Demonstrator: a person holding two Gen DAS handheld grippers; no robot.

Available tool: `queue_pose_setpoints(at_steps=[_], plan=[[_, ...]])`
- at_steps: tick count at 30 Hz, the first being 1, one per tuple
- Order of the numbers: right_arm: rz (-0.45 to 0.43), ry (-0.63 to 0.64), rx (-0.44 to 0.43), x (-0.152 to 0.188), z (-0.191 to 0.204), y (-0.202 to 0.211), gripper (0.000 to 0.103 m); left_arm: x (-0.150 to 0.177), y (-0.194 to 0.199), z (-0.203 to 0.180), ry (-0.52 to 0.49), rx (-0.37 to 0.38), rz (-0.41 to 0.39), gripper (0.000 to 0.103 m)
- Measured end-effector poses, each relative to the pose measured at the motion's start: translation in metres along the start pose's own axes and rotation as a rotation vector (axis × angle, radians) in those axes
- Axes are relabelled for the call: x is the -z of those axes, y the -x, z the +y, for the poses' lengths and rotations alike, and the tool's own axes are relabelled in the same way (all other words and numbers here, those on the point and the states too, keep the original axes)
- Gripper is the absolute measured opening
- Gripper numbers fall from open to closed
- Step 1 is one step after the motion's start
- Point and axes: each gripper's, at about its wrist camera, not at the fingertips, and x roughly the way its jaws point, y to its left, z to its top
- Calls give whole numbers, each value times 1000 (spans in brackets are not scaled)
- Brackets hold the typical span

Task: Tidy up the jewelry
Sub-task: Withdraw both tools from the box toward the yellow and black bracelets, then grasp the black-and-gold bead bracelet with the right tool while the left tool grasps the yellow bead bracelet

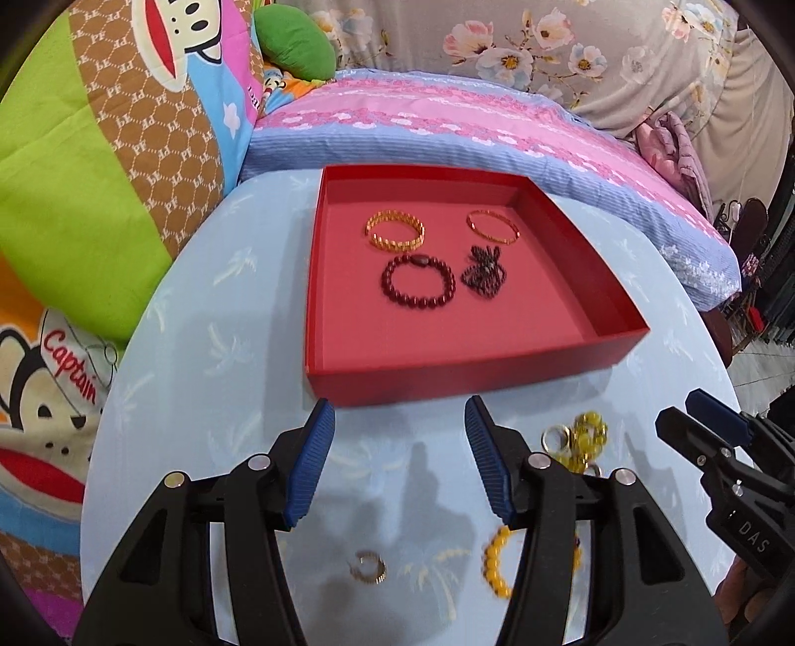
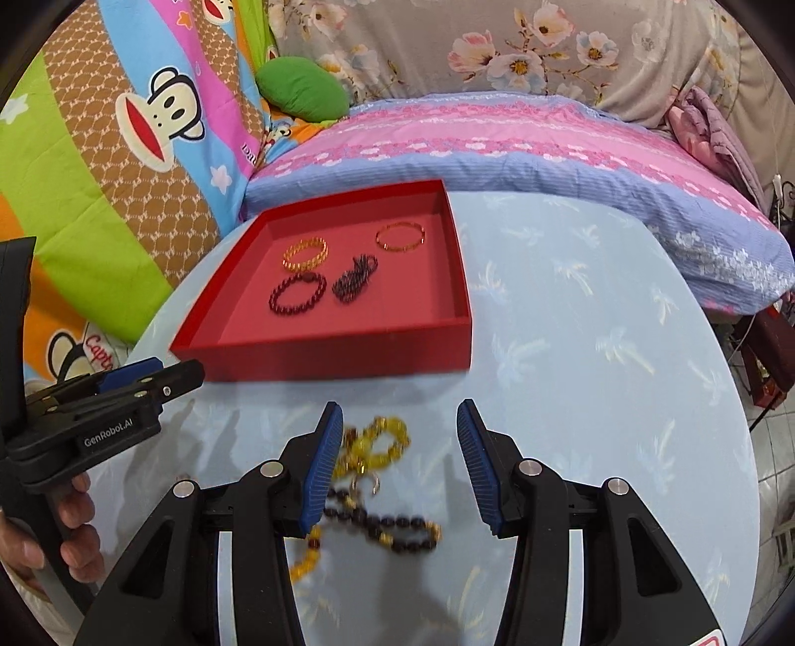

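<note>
A red tray [image 1: 447, 382] [image 2: 318, 365] on the round blue table holds two gold bangles [image 1: 396, 231] [image 1: 493, 227], a dark red bead bracelet [image 1: 417, 282] and a dark bead bundle [image 1: 484, 271]. My left gripper [image 1: 400, 464] hovers open and empty in front of the tray. Under it lie a small gold ring [image 1: 368, 566] and a yellow bead bracelet [image 1: 497, 561]. My right gripper [image 2: 400, 462] is open and empty above a loose pile: yellow beads [image 2: 382, 442] and a dark bead strand [image 2: 392, 531]. Each gripper shows at the edge of the other's view.
A pink and blue pillow [image 1: 447, 124] lies behind the table. A cartoon-print quilt [image 1: 74, 199] is bunched at the left, with a green cushion [image 1: 293, 42] and floral fabric [image 1: 546, 44] at the back. A hand [image 2: 74, 526] holds the left gripper's handle.
</note>
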Motion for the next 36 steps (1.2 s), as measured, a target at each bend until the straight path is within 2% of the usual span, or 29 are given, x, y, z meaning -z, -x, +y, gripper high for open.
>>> queue_pose_setpoints(at_steps=[11,24,30,33,36], plan=[[60,32,-9,37,6,-5,47,42,2,-12,-16,6,59,52],[92,124,-26,43,15,-33,47,65,-2,-14,-25,8,104,52],[106,111,-53,46,15,-34,39,70,-2,-16,-27,7,116,52],[118,97,-74,48,14,-31,20,70,-2,-17,-30,10,116,52],[125,74,-85,54,11,-26,12,71,-2,-21,-36,14,117,52]])
